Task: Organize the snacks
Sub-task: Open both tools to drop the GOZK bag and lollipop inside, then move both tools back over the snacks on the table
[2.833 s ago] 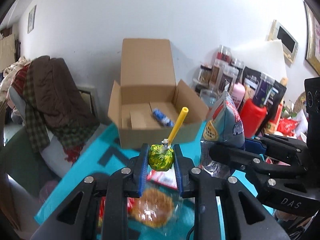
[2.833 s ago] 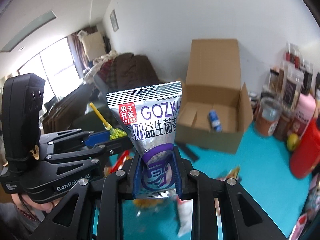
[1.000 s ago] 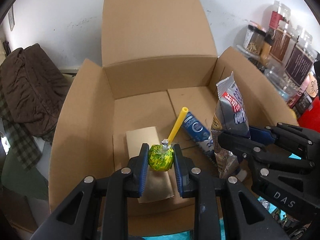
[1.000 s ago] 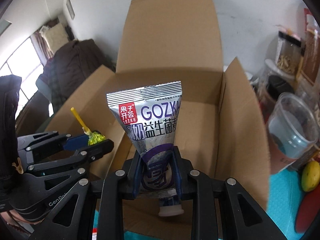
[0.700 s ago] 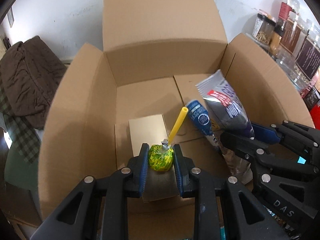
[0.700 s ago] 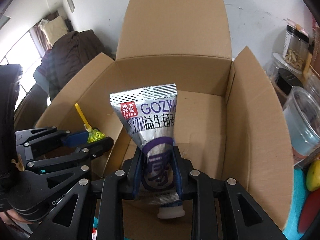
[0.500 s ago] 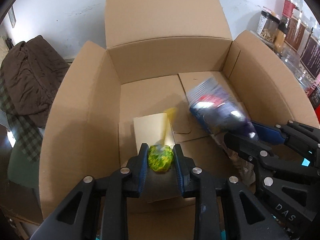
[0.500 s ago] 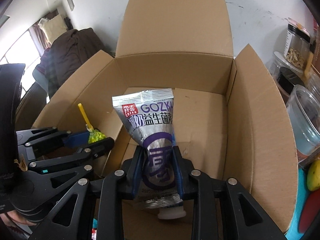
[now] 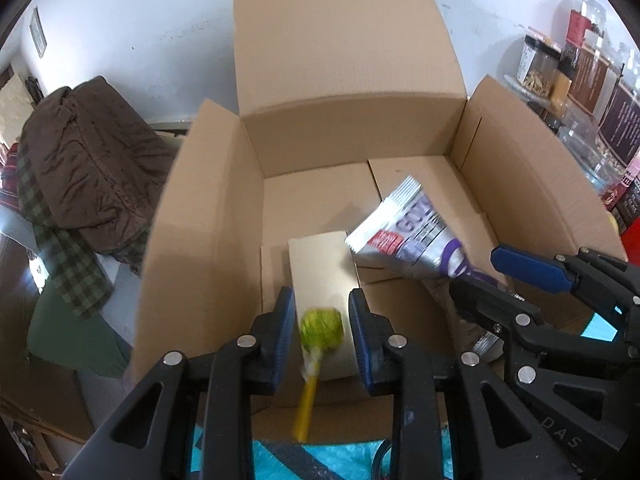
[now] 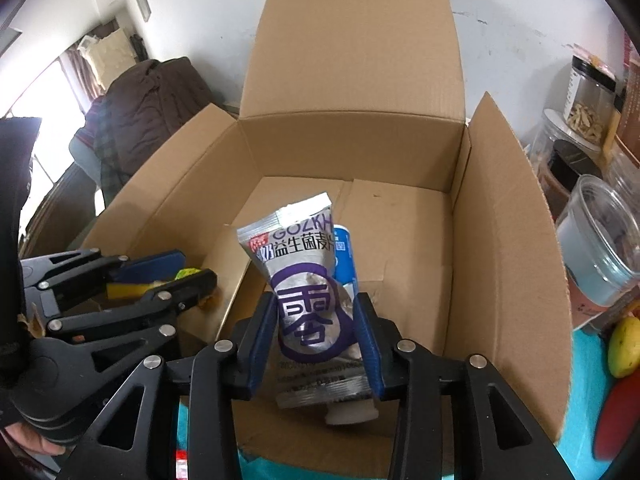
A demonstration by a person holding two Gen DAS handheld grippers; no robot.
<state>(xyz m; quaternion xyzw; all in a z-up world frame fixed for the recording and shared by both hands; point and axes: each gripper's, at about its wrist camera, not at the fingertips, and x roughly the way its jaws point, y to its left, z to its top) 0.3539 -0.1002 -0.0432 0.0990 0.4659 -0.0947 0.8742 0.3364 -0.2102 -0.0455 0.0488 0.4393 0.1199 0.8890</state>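
Since a second ago both my tongs have let go over the cardboard box (image 9: 208, 208): left tongs (image 9: 320, 330) narrowly parted around the dropping lollipop (image 9: 322, 330), right tongs (image 10: 316, 336) just been opening, slack beside the light, crinkly, slippery silver pouch (image 10: 306, 280), best pinched at its flat seam.

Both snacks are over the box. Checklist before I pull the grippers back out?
1. Left gripper jaws clear of lollipop: ok, there is a gap on each side.
2. Lollipop settled: cannot tell, it is blurred.
3. Right gripper let go of silver GOZKH pouch: ok, the jaws have just been opening and the pouch leans loose between them.
4. Pouch inside cardboard box: ok, it lies against the blue packet.
5. Grippers apart: ok.
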